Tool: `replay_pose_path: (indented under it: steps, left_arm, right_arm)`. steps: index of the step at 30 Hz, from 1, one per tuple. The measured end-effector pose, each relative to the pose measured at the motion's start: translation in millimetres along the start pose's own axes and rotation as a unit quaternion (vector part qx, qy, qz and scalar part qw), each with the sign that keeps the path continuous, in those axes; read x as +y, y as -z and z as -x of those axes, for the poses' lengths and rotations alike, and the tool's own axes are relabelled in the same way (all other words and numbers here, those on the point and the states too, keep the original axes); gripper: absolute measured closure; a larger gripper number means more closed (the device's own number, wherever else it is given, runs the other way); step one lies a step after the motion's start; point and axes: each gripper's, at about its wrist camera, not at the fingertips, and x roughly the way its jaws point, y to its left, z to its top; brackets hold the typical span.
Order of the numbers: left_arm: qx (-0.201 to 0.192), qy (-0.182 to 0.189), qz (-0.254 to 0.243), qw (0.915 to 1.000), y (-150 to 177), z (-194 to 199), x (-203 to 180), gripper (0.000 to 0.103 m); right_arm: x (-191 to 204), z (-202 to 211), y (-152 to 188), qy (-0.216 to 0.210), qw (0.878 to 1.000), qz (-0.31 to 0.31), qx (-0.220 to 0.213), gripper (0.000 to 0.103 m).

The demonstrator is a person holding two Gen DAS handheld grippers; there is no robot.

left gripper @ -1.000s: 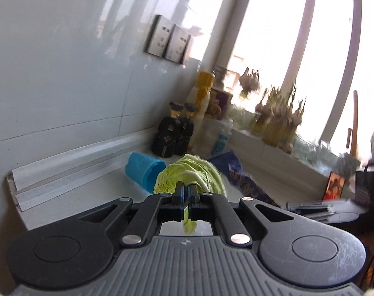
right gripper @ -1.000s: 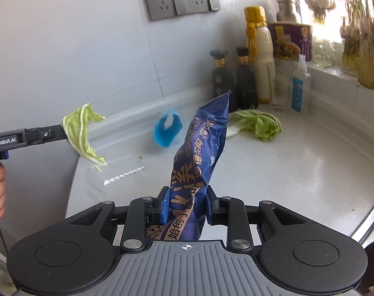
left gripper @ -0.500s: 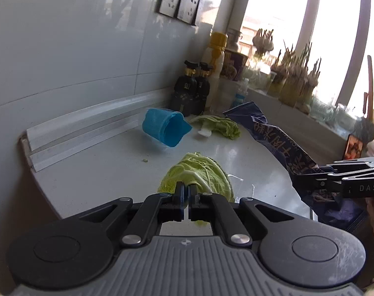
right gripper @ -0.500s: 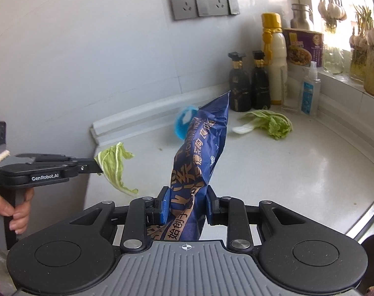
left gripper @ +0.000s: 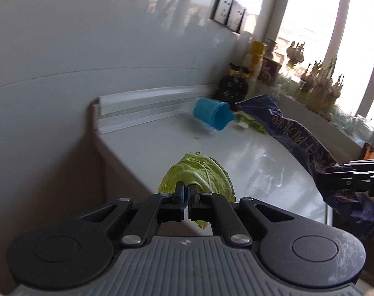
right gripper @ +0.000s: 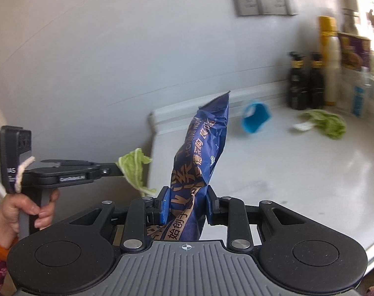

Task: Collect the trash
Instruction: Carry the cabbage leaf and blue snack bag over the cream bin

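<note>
My left gripper (left gripper: 186, 192) is shut on a green cabbage leaf (left gripper: 199, 172), held in the air near the counter's left end. From the right wrist view the same left gripper (right gripper: 117, 169) shows with the cabbage leaf (right gripper: 135, 170) hanging from its tips. My right gripper (right gripper: 188, 203) is shut on a crumpled dark blue snack bag (right gripper: 201, 153) that stands up between its pads. In the left wrist view the right gripper (left gripper: 320, 175) and the snack bag (left gripper: 295, 133) appear at the right.
On the white counter (right gripper: 298, 172) lie a tipped blue cup (right gripper: 256, 119) and another cabbage leaf (right gripper: 327, 123). Dark bottles (right gripper: 305, 81), a yellow-capped bottle (right gripper: 328, 56) and a purple box stand by the wall. A clear plastic wrapper (left gripper: 270, 175) lies flat. The counter's left edge (left gripper: 117, 157) drops off.
Both grippers have drawn back from the counter toward its left end, each keeping its load. The cup, the second leaf and the bottles now look farther away.
</note>
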Motion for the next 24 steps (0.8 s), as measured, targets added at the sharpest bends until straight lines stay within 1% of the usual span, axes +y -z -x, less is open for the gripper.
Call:
replay_pose_path:
  steps: [4,9,16,20,24]
  left_arm:
    - [0.008,-0.027,0.020,0.9994,18.0,6.7,18.2,0.100]
    - [0.026,-0.045,0.084,0.9951,47.2,5.9,51.0,0.100]
    - [0.046,-0.076,0.160,0.9830,90.5,-5.9,87.9,0.100]
    - [0.052,-0.099,0.193,0.9748,116.3,-17.1,103.2,0.100]
    - [0.067,-0.110,0.228,0.9650,142.3,-34.1,114.5,0.100]
  right_arm:
    - [30.1,-17.5,6.7,-0.029,0.999,0.024,0.021,0.076]
    - [64.6,-42.5,17.1,-0.061,0.996,0.050,0.047,0.076]
    - [100.2,-75.3,30.8,-0.090,0.991,0.069,0.076,0.076]
    - [116.3,-93.4,40.4,-0.101,0.988,0.071,0.094,0.076]
    - [131.7,-113.5,51.5,-0.107,0.984,0.073,0.119,0.075]
